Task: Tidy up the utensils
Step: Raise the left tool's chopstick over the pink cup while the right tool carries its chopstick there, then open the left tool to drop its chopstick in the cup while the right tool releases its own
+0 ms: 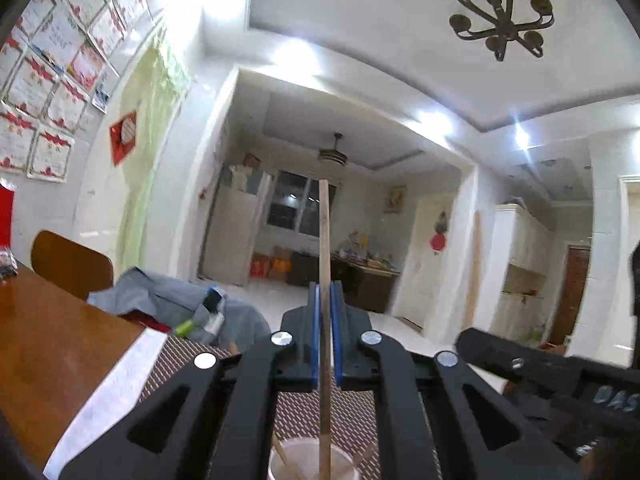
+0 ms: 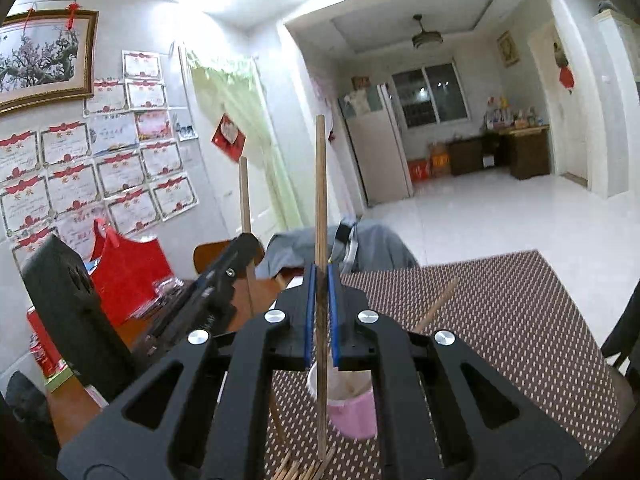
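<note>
Chopsticks: two wooden sticks, one in each claw, both standing upright.
Left claw (image 1: pixel 325 308): clenched on a pale wooden chopstick (image 1: pixel 324 248); the blue pads press it from both sides, and the stick runs from above the claw down to the white cup (image 1: pixel 348 464) below it, its lower end inside the cup's rim.
Right claw (image 2: pixel 321 312): clenched on a darker wooden chopstick (image 2: pixel 320 184), held upright between the blue pads; its lower end hangs just beside the pink cup (image 2: pixel 354 412), over a heap of loose sticks (image 2: pixel 298 470) at the bottom edge of the right wrist view.
Pink cup: stands on the dotted brown mat (image 2: pixel 500 320); one chopstick (image 2: pixel 436 306) leans out of it to the right.
White cup: seen from above in the left wrist view, with thin sticks leaning against its inner wall; whether it is the same cup as the pink one I cannot tell.
Bench (image 1: pixel 48 344): glossy brown wood, carrying the mat at its near end.
Other claw in view: the left claw (image 2: pixel 224 272) shows at the left of the right wrist view with its own stick rising above it.
Beyond the bench: a chair back (image 1: pixel 68 264) and grey cloth (image 1: pixel 160 296) draped beside it.
Wall: rows of certificates (image 2: pixel 100 176) and a framed picture (image 2: pixel 40 60).
</note>
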`<state>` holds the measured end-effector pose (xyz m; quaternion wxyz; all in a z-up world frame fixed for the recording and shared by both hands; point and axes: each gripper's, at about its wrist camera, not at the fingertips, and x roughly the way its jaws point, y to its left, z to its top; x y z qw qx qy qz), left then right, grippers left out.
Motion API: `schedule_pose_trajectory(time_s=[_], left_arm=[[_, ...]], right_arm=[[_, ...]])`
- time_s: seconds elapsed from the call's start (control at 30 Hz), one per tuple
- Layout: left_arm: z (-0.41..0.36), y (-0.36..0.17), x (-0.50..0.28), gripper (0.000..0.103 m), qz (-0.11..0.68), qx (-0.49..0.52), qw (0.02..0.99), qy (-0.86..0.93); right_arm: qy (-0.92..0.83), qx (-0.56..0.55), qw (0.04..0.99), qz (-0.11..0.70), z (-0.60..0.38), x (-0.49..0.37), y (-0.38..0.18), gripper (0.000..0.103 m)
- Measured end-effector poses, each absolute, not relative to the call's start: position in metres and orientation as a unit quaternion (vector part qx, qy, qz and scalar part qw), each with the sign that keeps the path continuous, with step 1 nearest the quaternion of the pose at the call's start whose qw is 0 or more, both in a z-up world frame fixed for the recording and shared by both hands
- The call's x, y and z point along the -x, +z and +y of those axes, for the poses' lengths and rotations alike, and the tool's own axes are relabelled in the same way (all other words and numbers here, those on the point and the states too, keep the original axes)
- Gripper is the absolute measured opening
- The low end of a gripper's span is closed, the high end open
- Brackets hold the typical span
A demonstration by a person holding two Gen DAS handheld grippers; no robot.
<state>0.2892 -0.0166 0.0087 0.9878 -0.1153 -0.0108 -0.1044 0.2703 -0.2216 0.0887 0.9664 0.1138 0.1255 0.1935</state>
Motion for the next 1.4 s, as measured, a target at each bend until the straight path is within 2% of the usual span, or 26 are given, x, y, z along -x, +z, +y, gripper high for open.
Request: schedule_pose_trajectory(time_s=[0.33,0.5,0.93,0.97,1.0,1.07,1.33,1.4], left_arm=[[-0.02,-0.003,-0.334,0.006,-0.042,0.134,0.988,-0.057],[-0.024,-0.012,-0.339,0.006,-0.052,0.12,0.991,-0.04],[-0.026,-0.03,-0.322,0.006,0.035,0.063,0.996,-0.053],[-0.026,-0.03,-0.319,0.008,0.042,0.06,0.996,-0.055],[-0.024,-0.029,-0.316,0.017,0.049,0.059,0.995,-0.056],[-0.021,-0.028,-0.309,0.027,0.05,0.057,0.995,-0.059],[-0.015,-0.02,-0.284,0.032,0.054,0.043,0.996,-0.059],[-0.014,-0.018,-0.281,0.038,0.055,0.041,0.996,-0.059]], right_arm=[[0.153,-0.118,0.98,0.057,-0.226,-0.293,0.088,0.006],[0.148,-0.114,0.981,0.053,-0.221,-0.303,0.077,0.006],[0.148,-0.11,0.979,0.09,-0.208,-0.297,0.05,0.006],[0.148,-0.109,0.979,0.092,-0.209,-0.296,0.048,0.006],[0.147,-0.108,0.979,0.094,-0.208,-0.294,0.046,0.006],[0.146,-0.105,0.979,0.097,-0.208,-0.29,0.042,0.006],[0.14,-0.105,0.979,0.106,-0.207,-0.281,0.037,0.007],[0.139,-0.104,0.979,0.109,-0.206,-0.28,0.036,0.007]])
